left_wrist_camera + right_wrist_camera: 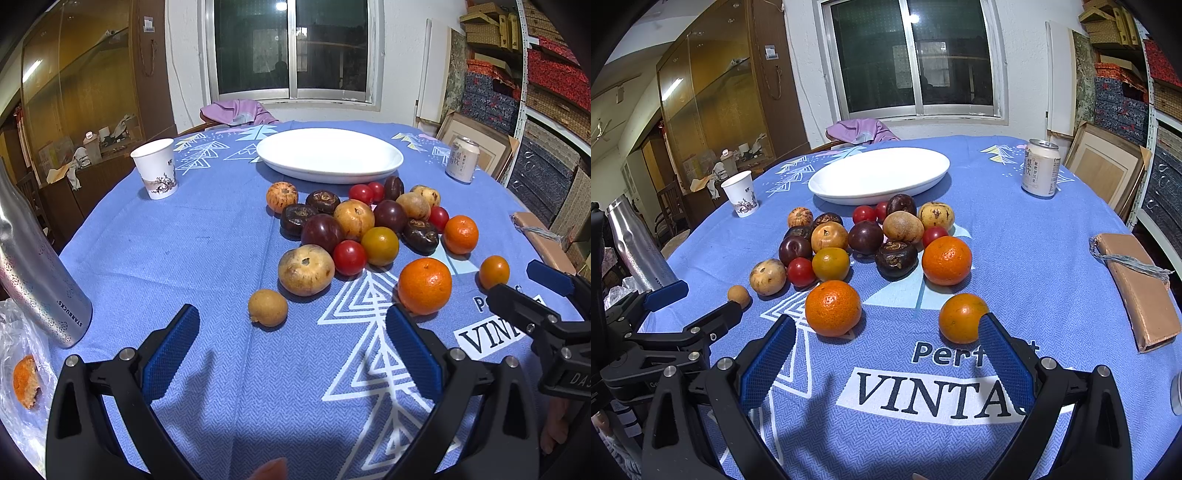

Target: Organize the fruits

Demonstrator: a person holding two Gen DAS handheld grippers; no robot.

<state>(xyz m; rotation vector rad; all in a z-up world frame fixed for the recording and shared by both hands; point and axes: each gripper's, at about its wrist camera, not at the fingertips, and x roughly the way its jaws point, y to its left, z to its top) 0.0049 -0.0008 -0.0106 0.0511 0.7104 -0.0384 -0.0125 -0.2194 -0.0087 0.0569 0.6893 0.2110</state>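
A pile of mixed fruit (354, 221) lies on the blue tablecloth in front of an empty white plate (328, 153). It holds oranges, red tomatoes, dark plums and tan round fruits. My left gripper (291, 343) is open above the cloth, just short of a small tan fruit (267, 307) and a big orange (424, 286). In the right wrist view the pile (864, 243) sits before the plate (879, 173). My right gripper (886, 354) is open with nothing between its fingers; a big orange (833, 307) lies just ahead and a smaller orange (960, 317) touches its right finger.
A paper cup (157, 168) stands at the far left, a drink can (461, 159) at the far right. A silver bottle (33, 273) and a plastic bag with orange peel (26, 380) lie at the near left. A brown pouch (1137, 288) rests by the right table edge.
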